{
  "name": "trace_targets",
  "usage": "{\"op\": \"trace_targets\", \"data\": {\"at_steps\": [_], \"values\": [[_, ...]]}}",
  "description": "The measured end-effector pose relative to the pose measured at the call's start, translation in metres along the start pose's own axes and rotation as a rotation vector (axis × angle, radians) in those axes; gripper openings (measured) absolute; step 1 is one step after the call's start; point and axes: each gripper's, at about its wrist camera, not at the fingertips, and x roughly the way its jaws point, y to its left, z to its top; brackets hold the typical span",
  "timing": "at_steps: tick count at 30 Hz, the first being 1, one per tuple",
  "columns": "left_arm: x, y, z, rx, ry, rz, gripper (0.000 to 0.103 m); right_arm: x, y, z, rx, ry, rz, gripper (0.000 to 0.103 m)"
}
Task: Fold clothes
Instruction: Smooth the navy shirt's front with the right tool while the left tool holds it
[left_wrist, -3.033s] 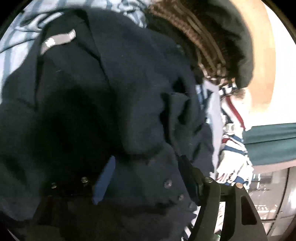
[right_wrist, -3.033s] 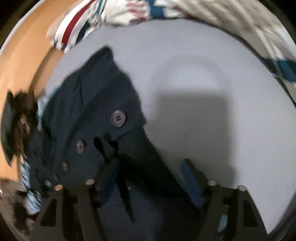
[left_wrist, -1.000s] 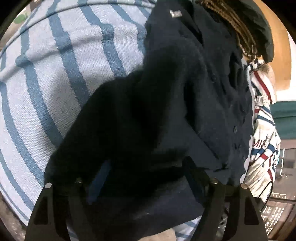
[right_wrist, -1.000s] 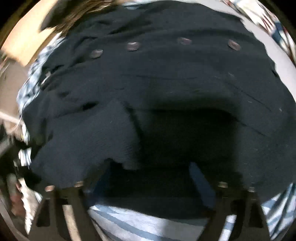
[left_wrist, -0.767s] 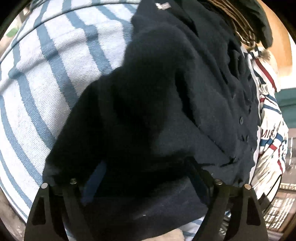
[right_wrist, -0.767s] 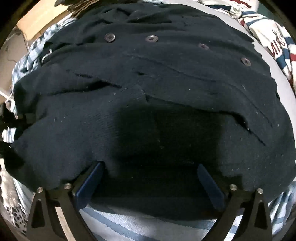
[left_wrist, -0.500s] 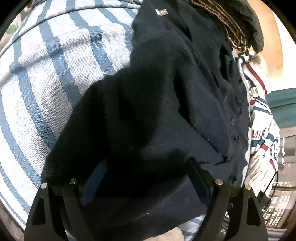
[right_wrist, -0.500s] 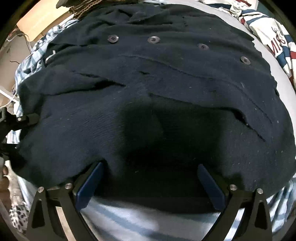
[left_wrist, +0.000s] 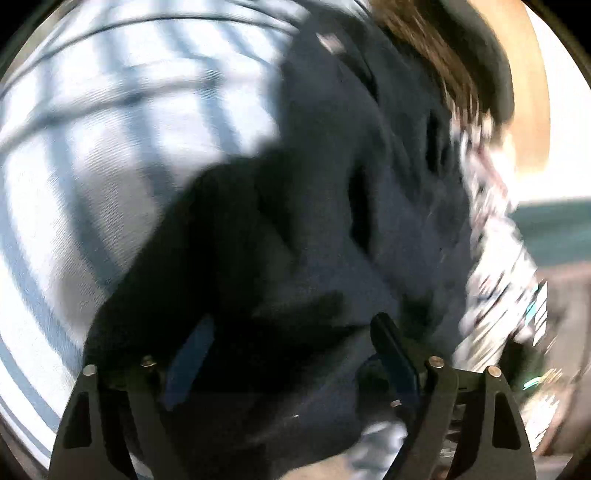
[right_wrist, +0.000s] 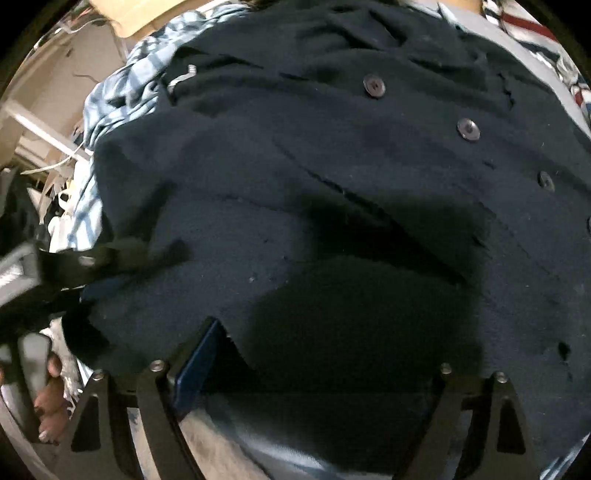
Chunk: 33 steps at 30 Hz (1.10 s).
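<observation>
A dark navy knitted cardigan with round dark buttons (right_wrist: 332, 192) is seen spread over a light fabric with blue stripes (left_wrist: 92, 155), and it fills most of both views. In the right wrist view its lower hem runs just above the fingers, with the striped fabric showing below it, while a crumpled blue-and-white striped cloth (right_wrist: 122, 85) lies beside its upper left edge. In the blurred left wrist view a white garment with red and blue print (left_wrist: 498, 258) is found along the right edge of the cardigan, and a brown knitted item (left_wrist: 436, 55) lies near its upper part; free striped surface is left only on the left side. The left gripper (left_wrist: 291, 354) is pointed obliquely down at the cardigan, its jaws wide apart and lately narrowed a little, with a fold of the dark knit lying between them; whether the pads press on it cannot be told. The right gripper (right_wrist: 317, 354) is pointed steeply down over the hem, its jaws spread wide and lately closing somewhat, with the knit between them but not pinched. A person's hand (right_wrist: 48, 398) is seen at the lower left edge.
</observation>
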Motion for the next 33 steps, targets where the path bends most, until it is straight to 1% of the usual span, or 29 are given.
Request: {"op": "trace_targets", "data": {"at_steps": [2, 3, 4, 6, 8, 10, 12, 14, 15, 16, 18, 19, 20, 22, 23, 24, 25, 26, 28, 29, 32, 33], "values": [[-0.013, 0.022, 0.000, -0.138, -0.056, -0.085, 0.077, -0.005, 0.001, 0.001, 0.010, -0.009, 0.016, 0.089], [-0.018, 0.031, 0.001, -0.180, -0.069, -0.096, 0.069, -0.008, 0.001, 0.000, 0.010, -0.011, 0.031, 0.089], [-0.020, 0.036, 0.002, -0.203, -0.069, -0.097, 0.065, -0.010, 0.003, 0.000, 0.005, -0.006, 0.060, 0.089], [-0.024, 0.038, 0.006, -0.212, -0.072, -0.095, 0.065, -0.013, 0.012, -0.001, -0.029, 0.011, 0.102, 0.089], [-0.029, 0.039, 0.000, -0.199, -0.118, -0.053, 0.065, -0.013, 0.026, -0.004, -0.088, 0.033, 0.124, 0.089], [-0.048, 0.048, -0.002, -0.175, -0.168, 0.002, 0.065, -0.011, 0.043, -0.006, -0.161, 0.051, 0.139, 0.089], [-0.053, 0.055, -0.001, -0.172, -0.169, 0.054, 0.065, -0.010, 0.057, -0.015, -0.245, 0.070, 0.117, 0.089], [-0.057, 0.063, -0.001, -0.169, -0.170, 0.099, 0.065, 0.002, 0.065, -0.016, -0.270, 0.093, 0.064, 0.091], [-0.057, 0.068, -0.002, -0.175, -0.168, 0.080, 0.065, 0.010, 0.069, -0.016, -0.277, 0.104, 0.035, 0.092], [-0.060, 0.075, -0.005, -0.175, -0.168, 0.073, 0.065, 0.014, 0.070, -0.014, -0.262, 0.105, 0.029, 0.095], [-0.063, 0.081, -0.008, -0.169, -0.166, 0.070, 0.064, 0.014, 0.070, -0.006, -0.212, 0.083, 0.039, 0.096], [-0.063, 0.080, -0.009, -0.160, -0.164, 0.079, 0.064, 0.012, 0.069, 0.000, -0.184, 0.062, 0.035, 0.094], [-0.063, 0.080, -0.010, -0.150, -0.161, 0.090, 0.064, 0.009, 0.067, 0.004, -0.161, 0.039, 0.021, 0.090], [-0.062, 0.076, -0.011, -0.116, -0.152, 0.123, 0.064, 0.001, 0.060, 0.015, -0.105, -0.022, -0.067, 0.084], [-0.061, 0.074, -0.012, -0.098, -0.149, 0.137, 0.064, -0.004, 0.056, 0.020, -0.076, -0.052, -0.116, 0.083], [-0.061, 0.074, -0.013, -0.092, -0.148, 0.142, 0.064, -0.012, 0.051, 0.023, -0.040, -0.078, -0.142, 0.084], [-0.060, 0.075, -0.014, -0.085, -0.147, 0.147, 0.064, -0.019, 0.048, 0.023, -0.018, -0.084, -0.117, 0.084], [-0.060, 0.075, -0.015, -0.079, -0.147, 0.151, 0.064, -0.025, 0.045, 0.023, -0.004, -0.081, -0.074, 0.086], [-0.061, 0.077, -0.016, -0.079, -0.147, 0.153, 0.064, -0.032, 0.045, 0.018, -0.026, -0.019, 0.034, 0.088], [-0.062, 0.078, -0.017, -0.084, -0.147, 0.152, 0.064, -0.033, 0.046, 0.014, -0.062, 0.013, 0.041, 0.088], [-0.064, 0.081, -0.019, -0.087, -0.143, 0.144, 0.064, -0.031, 0.047, 0.001, -0.178, 0.107, 0.018, 0.088], [-0.065, 0.083, -0.020, -0.089, -0.143, 0.139, 0.064, -0.028, 0.046, -0.010, -0.206, 0.147, 0.028, 0.088]]}}
